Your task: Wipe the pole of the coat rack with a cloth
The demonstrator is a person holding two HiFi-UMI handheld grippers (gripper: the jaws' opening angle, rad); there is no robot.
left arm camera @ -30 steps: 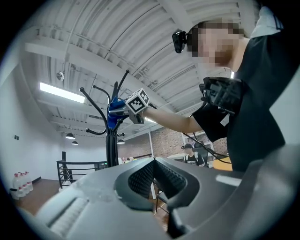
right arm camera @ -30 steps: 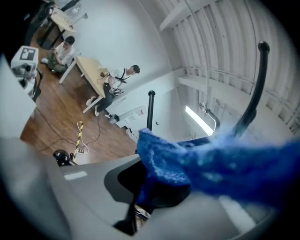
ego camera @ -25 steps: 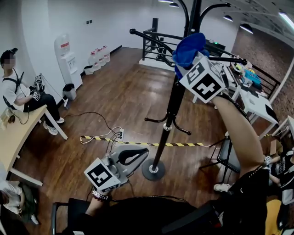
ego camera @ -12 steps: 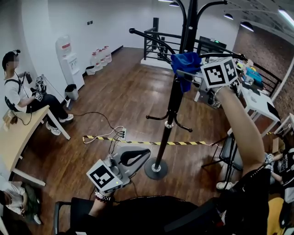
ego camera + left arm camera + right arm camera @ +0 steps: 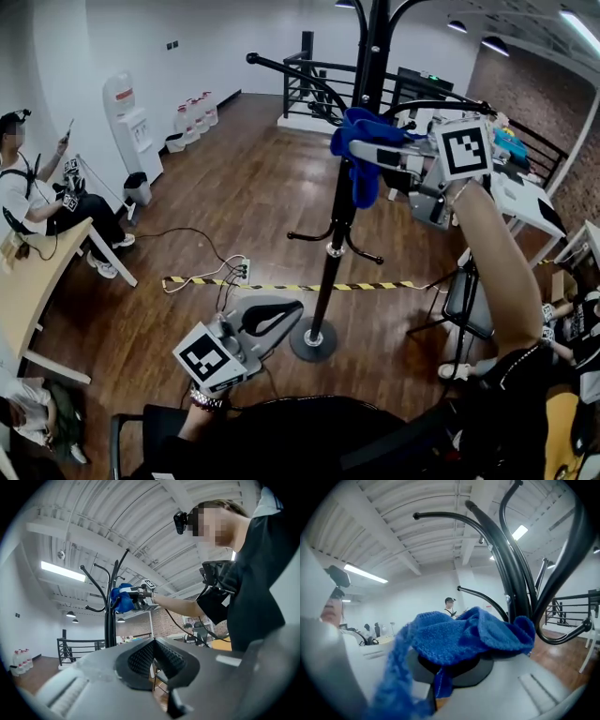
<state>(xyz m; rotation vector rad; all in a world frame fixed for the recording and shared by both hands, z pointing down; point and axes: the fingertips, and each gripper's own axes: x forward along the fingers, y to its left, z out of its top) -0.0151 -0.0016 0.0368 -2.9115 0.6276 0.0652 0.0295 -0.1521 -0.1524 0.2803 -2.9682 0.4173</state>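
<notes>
One cloth [image 5: 465,634] between right tongs [image 5: 440,676]

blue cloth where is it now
In the head view the blue cloth is upper centre, pinched in the right gripper's jaws at the coat rack pole.

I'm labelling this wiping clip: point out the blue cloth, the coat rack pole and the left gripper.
blue cloth [image 5: 358,136], head view, its bunched upper fold.
coat rack pole [image 5: 325,291], head view, bare lower shaft above the base.
left gripper [image 5: 154,644], left gripper view, where its closed jaws meet.
</notes>
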